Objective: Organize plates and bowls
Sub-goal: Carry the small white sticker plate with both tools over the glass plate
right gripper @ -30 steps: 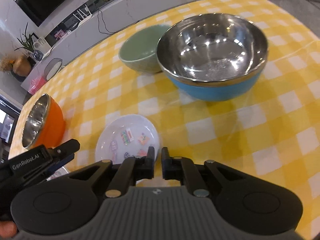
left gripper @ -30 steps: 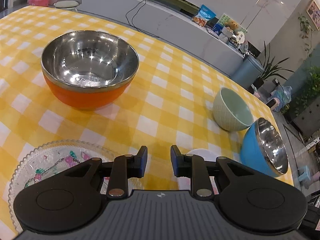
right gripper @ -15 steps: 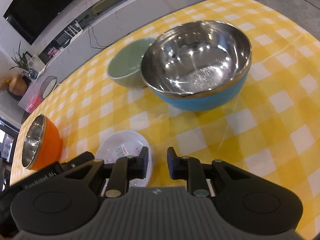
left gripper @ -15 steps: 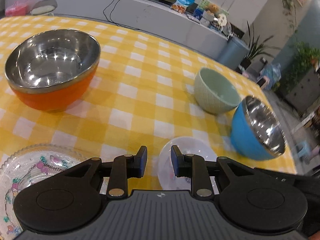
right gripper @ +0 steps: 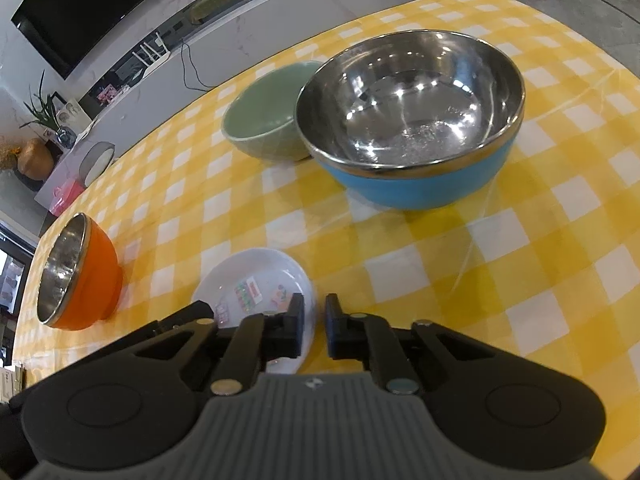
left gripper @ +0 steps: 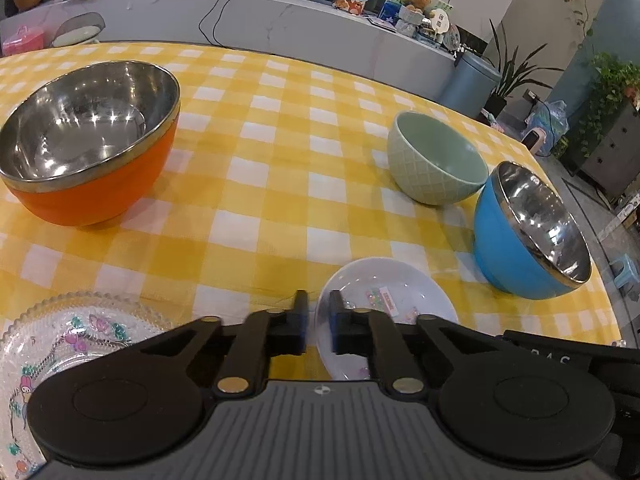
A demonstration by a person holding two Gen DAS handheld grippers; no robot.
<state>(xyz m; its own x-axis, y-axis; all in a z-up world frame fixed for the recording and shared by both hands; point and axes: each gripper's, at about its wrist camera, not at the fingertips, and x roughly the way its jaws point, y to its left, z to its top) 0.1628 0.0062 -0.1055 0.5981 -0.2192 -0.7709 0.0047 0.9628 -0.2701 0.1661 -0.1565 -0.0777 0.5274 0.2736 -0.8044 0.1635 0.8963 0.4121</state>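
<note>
A small white plate (left gripper: 384, 292) with stickers lies on the yellow checked table just ahead of my left gripper (left gripper: 318, 322), which is open and empty, its jaws straddling the plate's left rim. The plate also shows in the right wrist view (right gripper: 256, 280). My right gripper (right gripper: 314, 330) is open and empty over the plate's right edge. An orange steel bowl (left gripper: 88, 144) stands far left. A green ceramic bowl (left gripper: 436, 160) touches a blue steel bowl (left gripper: 528, 232) at right. A clear patterned glass plate (left gripper: 60, 344) lies at the near left.
The table's right edge (left gripper: 600, 280) drops off just past the blue bowl. A grey counter (left gripper: 280, 28) with snacks and cables runs behind the table. In the right wrist view the blue bowl (right gripper: 416, 120) stands ahead and the orange bowl (right gripper: 76, 276) left.
Both cameras have swung toward the white plate. The left gripper's jaws have narrowed a little and now straddle the plate's rim. The right gripper's jaws have widened from nearly shut.
</note>
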